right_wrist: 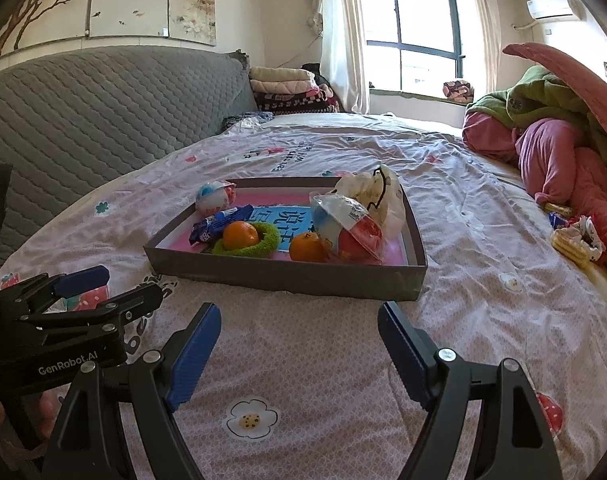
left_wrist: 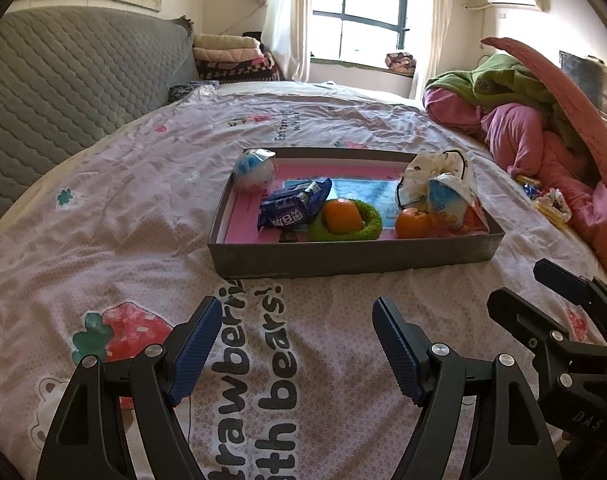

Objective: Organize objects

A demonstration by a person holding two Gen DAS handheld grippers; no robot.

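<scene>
Hovering low over the pink printed bedsheet (left_wrist: 143, 216), with the jaws spread wide apart and holding nothing: the left hand-held gripper (left_wrist: 297, 348). Hovering just beside it, also spread wide and holding nothing: the right hand-held gripper (right_wrist: 299, 350). Showing at the right edge of the left wrist view, and at the left edge of the right wrist view: the other tool in each case.

Lying on the sheet just ahead of both pairs of blue-padded fingers (left_wrist: 195, 348): a shallow grey cardboard box with pink inner bottom (left_wrist: 343, 258). Resting inside it, from left to right:
- a round white-and-blue wrapped ball (left_wrist: 254, 170), leaning at the far left corner;
- a dark blue crinkled snack packet (left_wrist: 293, 210), touching the ring beside it;
- a green fuzzy ring (left_wrist: 369, 224) with an orange mandarin (left_wrist: 342, 216) sitting in its middle;
- a second orange mandarin (left_wrist: 412, 223), near the front wall;
- a white, blue and red plastic-wrapped ball (right_wrist: 349, 226), touching that second fruit;
- a crumpled white plastic bag with black handle (left_wrist: 443, 170), behind it at the far right corner.

Lying outside the box, well apart to the right, near the pile of pink and green blankets (right_wrist: 551, 136): a small heap of yellow and blue snack wrappers (right_wrist: 575, 236).

Standing behind the bed on the left: a grey quilted headboard (right_wrist: 103, 108). Letting bright light in at the back: a dark-framed window (right_wrist: 415, 40).
</scene>
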